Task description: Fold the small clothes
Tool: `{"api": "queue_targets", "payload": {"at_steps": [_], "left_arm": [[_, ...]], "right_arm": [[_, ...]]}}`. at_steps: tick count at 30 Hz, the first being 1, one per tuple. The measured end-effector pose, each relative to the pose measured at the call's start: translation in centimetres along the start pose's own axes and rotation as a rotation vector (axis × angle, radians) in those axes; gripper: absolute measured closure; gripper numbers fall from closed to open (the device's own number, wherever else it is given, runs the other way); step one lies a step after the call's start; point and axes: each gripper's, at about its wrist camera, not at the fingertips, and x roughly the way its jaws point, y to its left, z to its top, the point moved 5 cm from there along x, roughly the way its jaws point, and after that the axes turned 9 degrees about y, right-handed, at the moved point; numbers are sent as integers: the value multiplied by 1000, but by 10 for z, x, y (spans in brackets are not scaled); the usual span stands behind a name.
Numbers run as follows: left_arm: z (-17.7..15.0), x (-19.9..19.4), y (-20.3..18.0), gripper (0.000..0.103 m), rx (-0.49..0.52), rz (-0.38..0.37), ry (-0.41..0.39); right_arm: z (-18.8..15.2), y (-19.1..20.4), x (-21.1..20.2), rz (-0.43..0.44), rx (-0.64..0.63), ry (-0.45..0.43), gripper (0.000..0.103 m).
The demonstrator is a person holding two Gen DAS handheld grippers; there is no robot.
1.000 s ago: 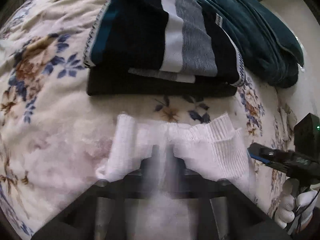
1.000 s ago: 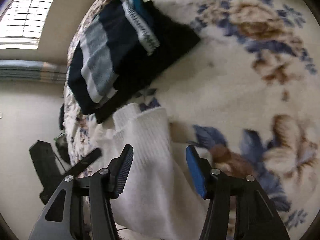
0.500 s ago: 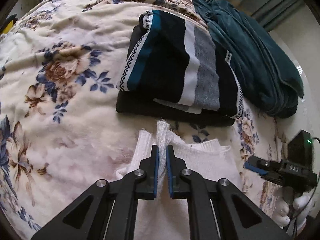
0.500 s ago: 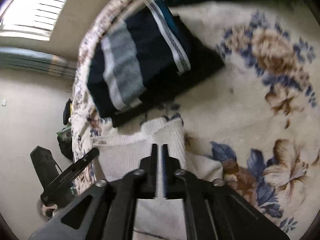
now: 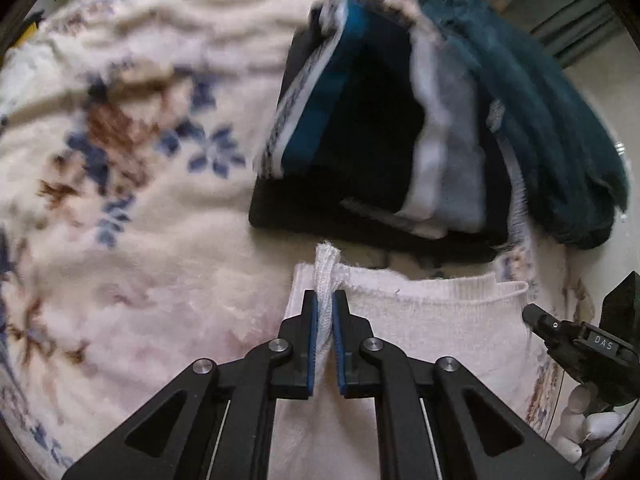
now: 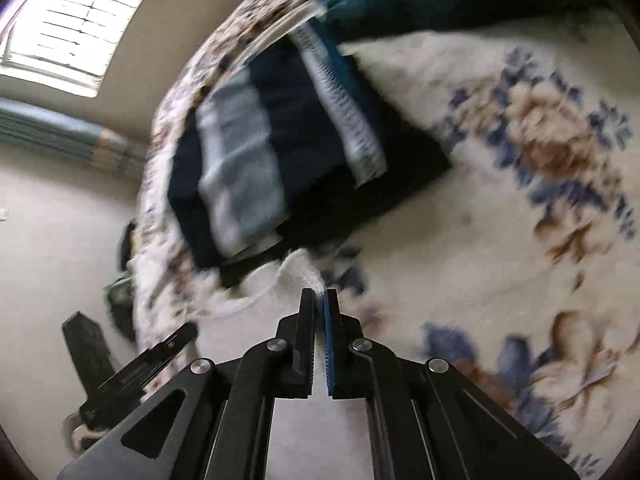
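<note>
**On the floral bedspread: both grippers pinched on the white sock**

On the bedspread (image 5: 132, 208) right in front of me there's the white sock (image 5: 432, 320), lying just below the stack of folded clothes. My left gripper (image 5: 325, 312) is closed down tight on it, with a bunched ridge of the ribbed cuff sticking up from between the blue pads (image 5: 313, 336). From that pinch the cloth stretches off to the right in a fairly flat band.

Over in the right wrist view, my right gripper (image 6: 319, 308) has just been closing and now sits clamped too, with a little tuft of the sock (image 6: 296, 272) squeezed at the very tips. That view is pretty smeared, so I can't tell how much fabric is actually in there.

Behind the sock is the striped folded piece (image 5: 380, 128) (navy, teal, white and grey bands) resting on a black one (image 5: 304, 216). A teal garment (image 5: 532, 112) is heaped to its right, touching it.

At the left view's right edge I can see the other gripper's black body, with a white-gloved hand (image 5: 592, 428) under it. The right view also catches a bright window (image 6: 76, 24) up top left.
</note>
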Motion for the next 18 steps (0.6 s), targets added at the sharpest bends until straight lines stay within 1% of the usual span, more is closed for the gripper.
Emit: {"api": "queue_targets", "payload": {"at_steps": [1, 2, 3, 4, 5, 6, 7, 8, 9, 10, 11, 12, 14, 15, 16, 17, 18], "left_arm": [[3, 15, 3, 98, -4, 14, 34], [4, 23, 5, 97, -7, 14, 56], [4, 29, 7, 97, -15, -8, 84], [4, 27, 7, 95, -23, -25, 81], [3, 23, 8, 93, -29, -48, 75], [2, 17, 9, 81, -42, -86, 71], [0, 10, 12, 70, -66, -128, 64], [-3, 3, 16, 41, -91, -161, 52], [-6, -2, 21, 29, -114, -187, 42], [-9, -4, 25, 29, -136, -218, 36], [-12, -3, 27, 29, -148, -240, 49], [-16, 3, 28, 29, -148, -248, 78], [-20, 10, 23, 29, -119, -228, 107], [-21, 14, 20, 29, -98, -214, 116], [-23, 16, 13, 31, -69, -193, 118], [-22, 15, 8, 45, -41, -166, 100], [-23, 12, 0, 88, 3, -132, 74]], "right_arm": [[3, -5, 10, -13, 10, 32, 98], [7, -10, 24, -14, 16, 96, 98], [9, -15, 36, 5, 36, 159, 96], [10, -18, 41, 35, 54, 195, 94], [10, -19, 42, 78, 62, 221, 82], [11, -21, 39, 128, 63, 227, 60], [11, -24, 35, 161, 63, 212, 49], [10, -26, 33, 173, 70, 208, 43], [8, -31, 35, 196, 82, 226, 43], [6, -36, 39, 204, 97, 250, 43], [3, -39, 44, 211, 107, 272, 43], [-1, -39, 51, 222, 108, 302, 43], [-12, -29, 64, 260, 92, 342, 43], [-15, -21, 65, 263, 65, 333, 43], [-16, -13, 63, 265, 24, 305, 48], [-18, -6, 59, 239, -21, 270, 80], [-19, 0, 57, 197, -53, 260, 91]]}}
